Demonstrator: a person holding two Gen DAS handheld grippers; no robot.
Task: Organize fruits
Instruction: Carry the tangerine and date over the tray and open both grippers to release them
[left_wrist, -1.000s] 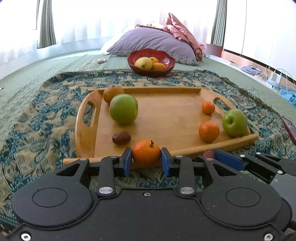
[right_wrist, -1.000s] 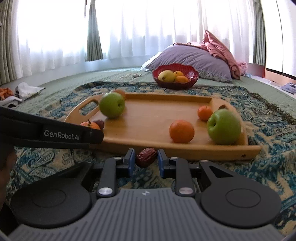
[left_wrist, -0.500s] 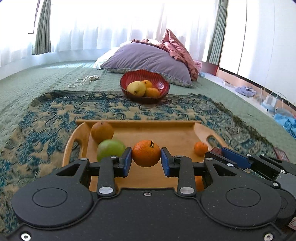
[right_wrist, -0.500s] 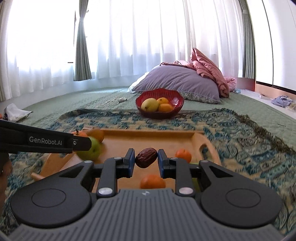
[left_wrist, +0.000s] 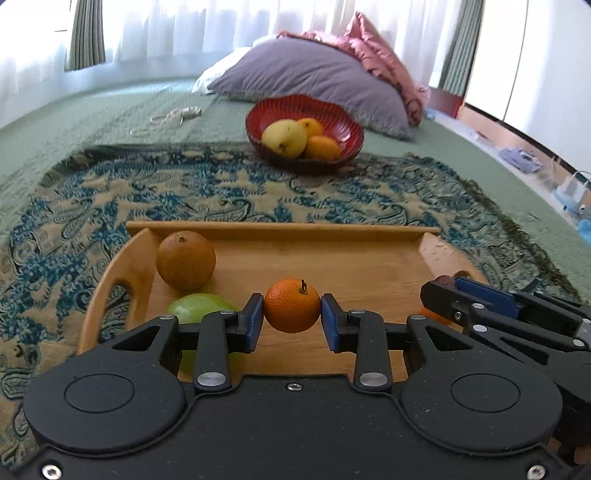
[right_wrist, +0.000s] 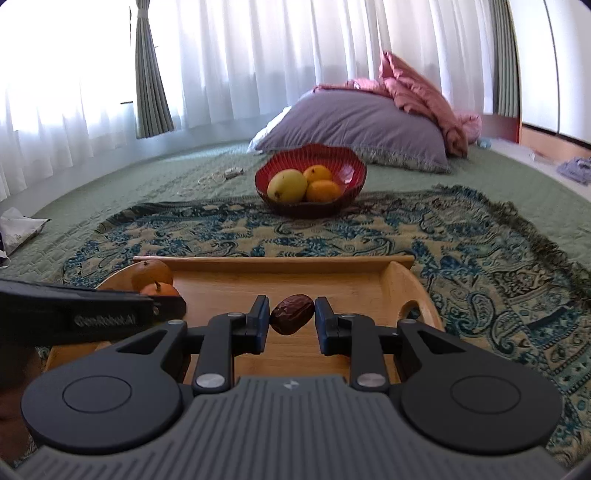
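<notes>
While left tongs (left_wrist: 291, 318) grip tangerine (left_wrist: 291, 305), right tongs (right_wrist: 291, 322) grip date (right_wrist: 291, 314).

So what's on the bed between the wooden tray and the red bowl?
Only the patterned blanket. Between the wooden tray and the red bowl, no fruit lies there; both wrist views show it.

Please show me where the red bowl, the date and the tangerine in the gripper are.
red bowl (right_wrist: 352, 166): right wrist view, inner wall near the rim.
date (right_wrist: 291, 319): right wrist view, middle of the fruit.
tangerine (left_wrist: 291, 312): left wrist view, middle of the peel.
</notes>
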